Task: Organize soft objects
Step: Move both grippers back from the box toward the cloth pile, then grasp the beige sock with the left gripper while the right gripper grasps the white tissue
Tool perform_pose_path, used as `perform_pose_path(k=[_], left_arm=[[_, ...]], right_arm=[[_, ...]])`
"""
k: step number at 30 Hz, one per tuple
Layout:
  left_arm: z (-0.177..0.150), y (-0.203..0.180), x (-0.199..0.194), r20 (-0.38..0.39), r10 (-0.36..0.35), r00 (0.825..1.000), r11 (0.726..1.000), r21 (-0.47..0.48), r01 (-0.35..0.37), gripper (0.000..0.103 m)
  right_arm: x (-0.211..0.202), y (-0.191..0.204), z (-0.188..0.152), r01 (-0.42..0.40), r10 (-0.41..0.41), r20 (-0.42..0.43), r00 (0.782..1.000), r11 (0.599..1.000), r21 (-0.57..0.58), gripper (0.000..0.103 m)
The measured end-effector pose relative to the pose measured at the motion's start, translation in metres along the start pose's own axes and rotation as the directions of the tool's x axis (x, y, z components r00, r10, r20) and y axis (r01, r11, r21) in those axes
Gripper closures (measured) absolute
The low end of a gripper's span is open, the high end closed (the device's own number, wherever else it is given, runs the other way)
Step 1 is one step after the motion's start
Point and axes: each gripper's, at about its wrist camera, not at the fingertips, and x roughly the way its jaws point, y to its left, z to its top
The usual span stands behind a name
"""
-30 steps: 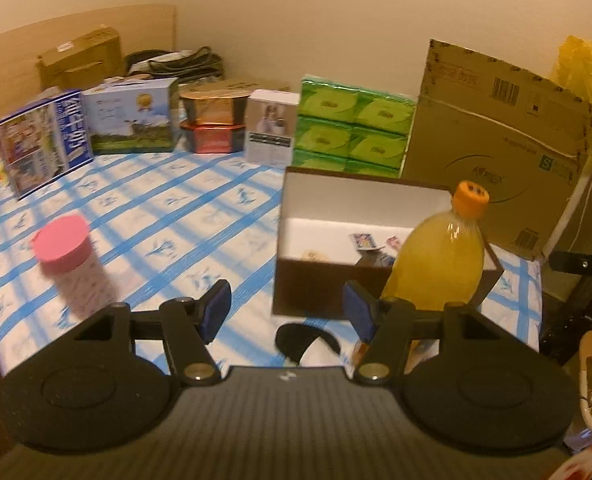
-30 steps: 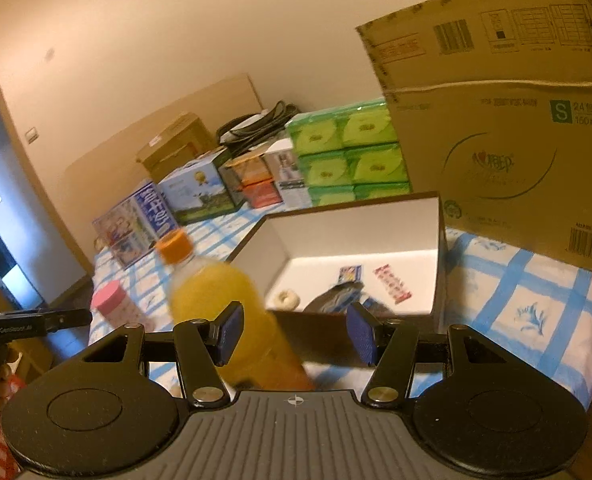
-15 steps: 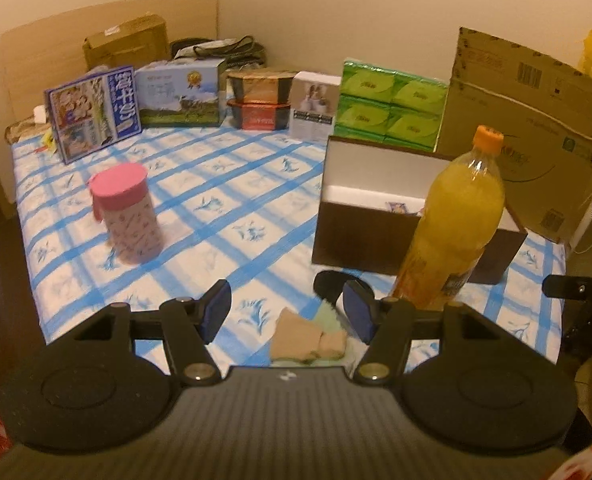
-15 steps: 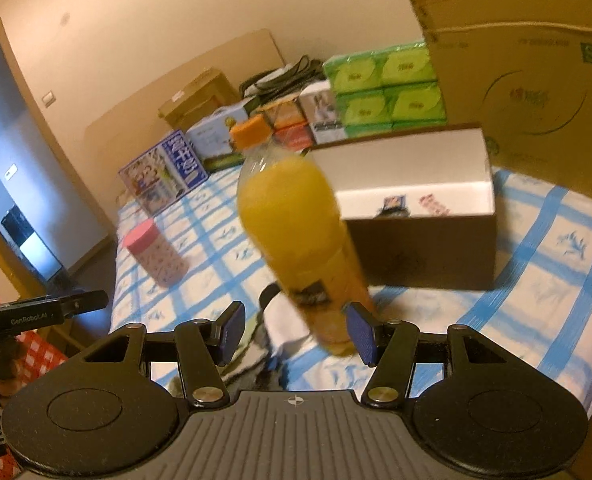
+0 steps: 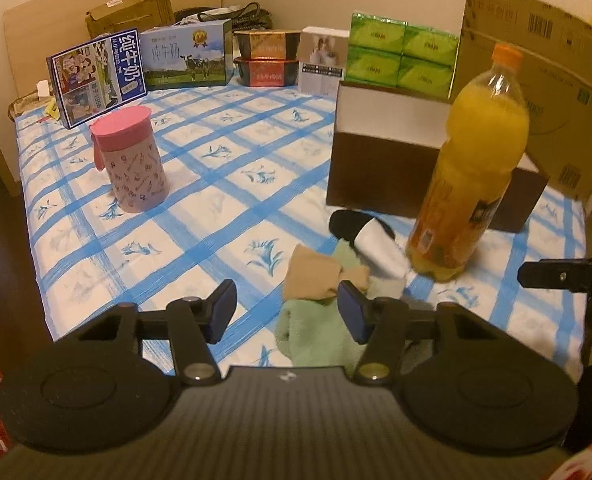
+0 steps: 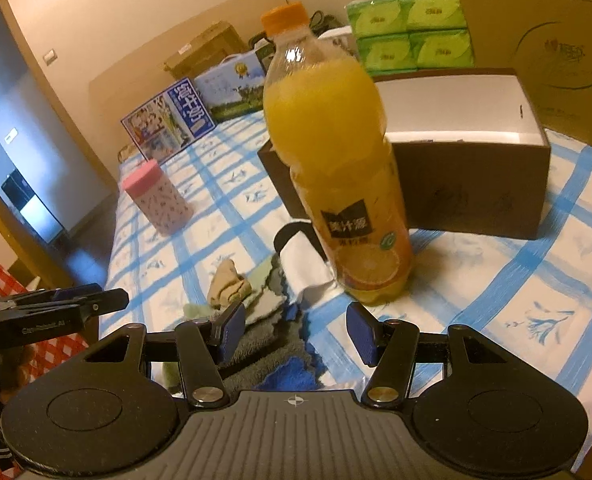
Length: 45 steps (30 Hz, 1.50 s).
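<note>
Soft objects sit bunched just ahead of both claws on the blue-checked surface (image 5: pixel 224 168). From the left claw (image 5: pixel 288 312), spread wide with nothing between its blue pads, the far left beyond it holds a pink-lidded canister (image 5: pixel 130 160), standing upright and well apart from the pile. Straight ahead, just past its right finger, a tan sock (image 5: pixel 315 280) lies on a green towel (image 5: pixel 315 336), and the towel runs back under that finger. A little further ahead and to the right lies a black-and-white slipper (image 5: pixel 363 232), its white end touching the base of an orange juice bottle (image 5: pixel 471 168). That bottle stands upright ahead-right of the claw, in front of a brown open box (image 5: pixel 375 176) with a white lining.

Over to the right claw (image 6: pixel 296 334), also released and holding nothing. Ahead-left of it is the same tan sock (image 6: pixel 228 290) on the towels, with a grey towel (image 6: pixel 264 344) and a blue cloth (image 6: pixel 292 376) close under the claw between its fingers. Dead ahead, the juice bottle (image 6: pixel 335 152) rises tall and blocks the way to the box (image 6: pixel 471 200) behind it. The slipper (image 6: pixel 299 256) leans against the bottle's left side. Behind everything stand green tissue packs (image 6: pixel 411 36) and a big cardboard carton (image 6: pixel 543 32) at far right.
</note>
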Motion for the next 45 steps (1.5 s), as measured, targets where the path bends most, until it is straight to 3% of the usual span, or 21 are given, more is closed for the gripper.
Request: perform_pose_path(k=[8,13,21,28,34,36,43,45], left_arm=[[-0.008,-0.002,0.033,-0.03,0.014,0.999,0.997,0.077,-0.012,0.052],[-0.01,-0.007,0.058,-0.06,-0.016,0.998,0.992,0.121,0.023,0.053],[-0.012,-0.023,0.095,-0.101,-0.073,0.992,0.946,0.307,0.101,0.053],[-0.015,-0.027,0.118,-0.115,-0.097,0.989,0.922,0.363,0.133,0.06],[-0.017,-0.022,0.13,-0.111,-0.161,0.981,0.922,0.337,0.19,0.084],[-0.016,-0.018,0.129,-0.097,-0.171,0.981,0.93,0.314,0.193,0.097],[0.002,0.016,0.118,-0.032,-0.194,0.98,0.978,0.075,0.196,0.1],[0.006,0.022,0.117,-0.02,-0.177,0.984,0.984,0.034,0.178,0.1]], right_arm=[[0.029,0.004,-0.005,0.029,-0.029,-0.02,0.999,1.0,0.005,0.046],[0.053,0.004,-0.006,0.063,-0.062,-0.043,0.997,0.998,0.013,0.046],[0.084,0.001,-0.005,0.089,-0.086,-0.068,0.994,0.995,0.048,0.046],[0.097,-0.004,-0.006,0.086,-0.079,-0.073,0.994,0.992,0.09,0.046],[0.11,-0.006,-0.005,0.064,-0.056,-0.063,0.996,0.989,0.136,0.046],[0.114,-0.006,-0.005,0.065,-0.056,-0.065,0.996,0.987,0.144,0.046],[0.127,-0.009,-0.009,0.076,-0.067,-0.06,0.996,0.982,0.174,0.046],[0.131,-0.009,-0.009,0.083,-0.074,-0.055,0.996,0.979,0.184,0.053]])
